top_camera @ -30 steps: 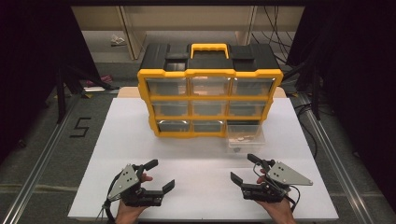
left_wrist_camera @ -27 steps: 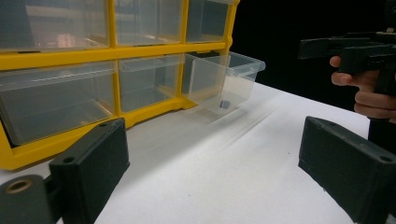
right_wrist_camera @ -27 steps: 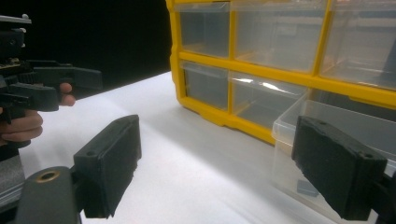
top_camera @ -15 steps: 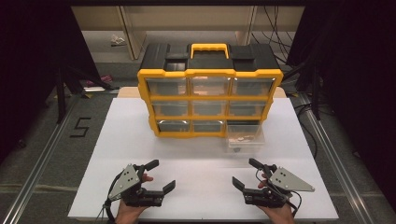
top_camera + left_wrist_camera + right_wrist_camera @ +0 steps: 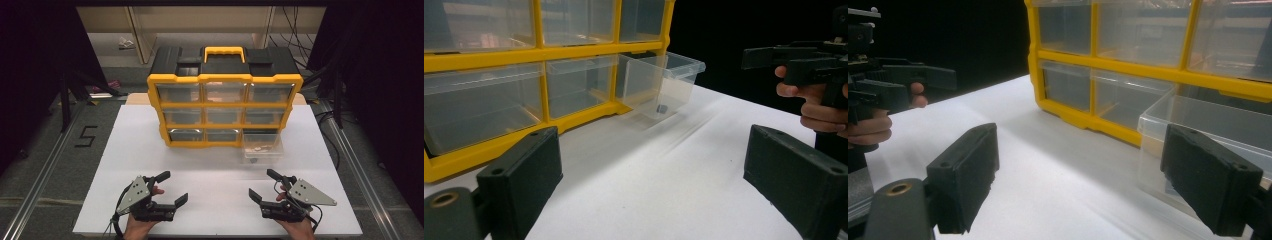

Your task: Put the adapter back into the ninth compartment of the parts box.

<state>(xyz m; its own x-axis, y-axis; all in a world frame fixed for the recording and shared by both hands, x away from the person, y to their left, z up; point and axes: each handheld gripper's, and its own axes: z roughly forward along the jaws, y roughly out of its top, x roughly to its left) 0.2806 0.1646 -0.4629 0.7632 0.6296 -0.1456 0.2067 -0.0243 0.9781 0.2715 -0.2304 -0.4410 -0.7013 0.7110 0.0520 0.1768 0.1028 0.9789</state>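
A yellow and black drawer cabinet (image 5: 225,107) stands at the back middle of the white tabletop (image 5: 215,170). Its bottom right clear drawer (image 5: 261,147) is pulled out and holds a few small items. Near the front edge, my left gripper (image 5: 174,187) is open with nothing in it. My right gripper (image 5: 261,183) is also open, empty, and in front of the drawer. The left gripper view has the open left gripper (image 5: 656,160), the drawer (image 5: 664,85) with a small dark piece (image 5: 662,108), and the right gripper (image 5: 804,60) at the side. In the right gripper view, the drawer (image 5: 1198,120) lies just beyond the right gripper (image 5: 1083,170).
The cabinet's other drawers (image 5: 225,93) are closed. Metal rails (image 5: 40,175) run along both sides of the table, and dark cables (image 5: 325,125) lie at the right. The left gripper (image 5: 898,80) appears far off in the right gripper view.
My right gripper has drawn back a little toward the table's front edge. The left gripper and the cabinet have stayed where they were.
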